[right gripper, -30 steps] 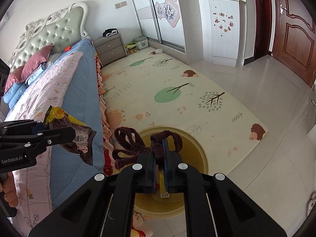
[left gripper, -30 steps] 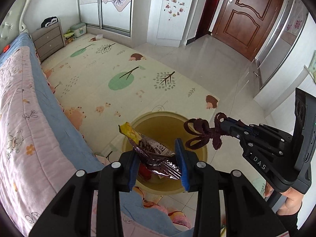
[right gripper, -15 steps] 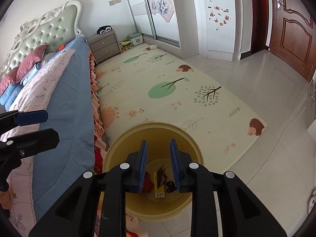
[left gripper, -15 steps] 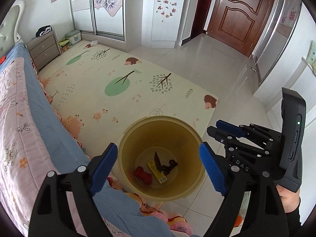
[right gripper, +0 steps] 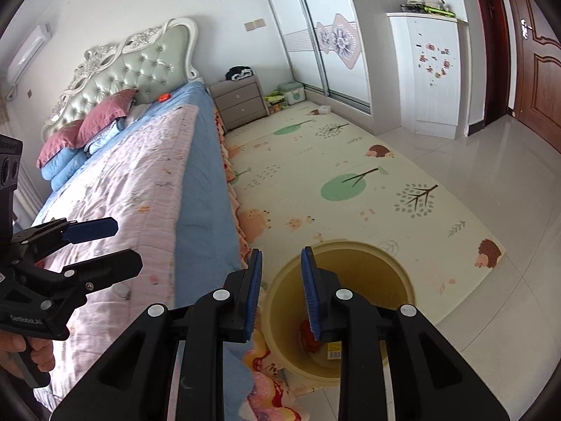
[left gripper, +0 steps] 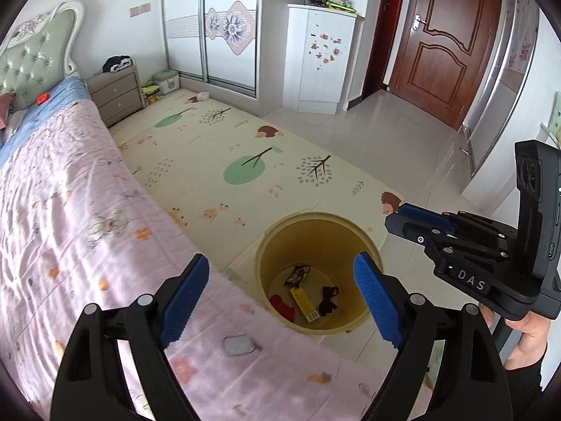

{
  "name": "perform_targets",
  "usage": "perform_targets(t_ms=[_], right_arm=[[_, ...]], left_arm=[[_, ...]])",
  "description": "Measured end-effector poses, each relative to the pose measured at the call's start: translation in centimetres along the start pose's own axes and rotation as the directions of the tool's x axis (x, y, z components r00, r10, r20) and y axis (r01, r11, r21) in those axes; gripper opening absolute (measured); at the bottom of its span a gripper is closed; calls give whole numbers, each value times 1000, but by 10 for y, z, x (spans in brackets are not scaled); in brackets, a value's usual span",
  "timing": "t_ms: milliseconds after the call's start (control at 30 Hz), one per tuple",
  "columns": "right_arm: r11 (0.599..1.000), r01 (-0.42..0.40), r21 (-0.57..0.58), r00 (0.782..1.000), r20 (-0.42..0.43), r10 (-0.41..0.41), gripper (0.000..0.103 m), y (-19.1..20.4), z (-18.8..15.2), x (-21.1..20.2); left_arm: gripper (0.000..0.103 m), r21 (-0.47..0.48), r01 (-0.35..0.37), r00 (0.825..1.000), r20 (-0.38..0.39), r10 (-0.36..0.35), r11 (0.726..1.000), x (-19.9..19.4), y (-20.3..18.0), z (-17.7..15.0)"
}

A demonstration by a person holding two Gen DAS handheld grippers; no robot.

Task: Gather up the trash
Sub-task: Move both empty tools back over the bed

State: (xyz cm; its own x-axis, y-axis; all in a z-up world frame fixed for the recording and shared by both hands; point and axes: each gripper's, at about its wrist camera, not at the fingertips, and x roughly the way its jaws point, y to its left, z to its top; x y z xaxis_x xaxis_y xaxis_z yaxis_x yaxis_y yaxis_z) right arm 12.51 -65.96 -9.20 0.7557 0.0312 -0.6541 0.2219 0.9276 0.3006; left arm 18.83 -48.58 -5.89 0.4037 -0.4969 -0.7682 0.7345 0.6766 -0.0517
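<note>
Left wrist view: the trash sits at the bottom of the yellow bin (left gripper: 317, 235), namely a brown snack wrapper (left gripper: 297, 275), a yellow packet (left gripper: 304, 303), a dark tangled cord (left gripper: 328, 301) and something red (left gripper: 282, 307). The bin stands on the floor at the edge of the play mat (left gripper: 217, 161), just beside the bed (left gripper: 70, 210). The left gripper (left gripper: 280, 296) is spread wide and holds nothing. The right gripper (right gripper: 280, 293), above the bin's rim, has its jaws slightly parted and holds nothing.
</note>
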Motion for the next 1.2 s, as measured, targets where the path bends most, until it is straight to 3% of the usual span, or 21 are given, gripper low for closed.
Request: perform_targets(t_ms=[267, 467, 633, 867, 1200], right_arm=[[984, -133, -122, 991, 1, 134, 23, 99, 7, -5], [946, -232, -229, 973, -33, 230, 23, 185, 2, -2], [890, -319, -326, 948, -89, 307, 23, 263, -13, 5], [794, -413, -447, 910, -172, 376, 23, 358, -34, 13], [687, -482, -544, 875, -258, 409, 23, 451, -48, 27]], left_arm=[[84, -79, -133, 989, 56, 138, 988, -81, 73, -38], [84, -137, -258, 961, 64, 268, 956, -138, 134, -82], [84, -205, -360, 926, 44, 376, 910, -181, 187, -126], [84, -337, -439, 884, 0, 467, 833, -231, 252, -183], [84, -459, -495, 840, -37, 541, 737, -274, 312, -240]])
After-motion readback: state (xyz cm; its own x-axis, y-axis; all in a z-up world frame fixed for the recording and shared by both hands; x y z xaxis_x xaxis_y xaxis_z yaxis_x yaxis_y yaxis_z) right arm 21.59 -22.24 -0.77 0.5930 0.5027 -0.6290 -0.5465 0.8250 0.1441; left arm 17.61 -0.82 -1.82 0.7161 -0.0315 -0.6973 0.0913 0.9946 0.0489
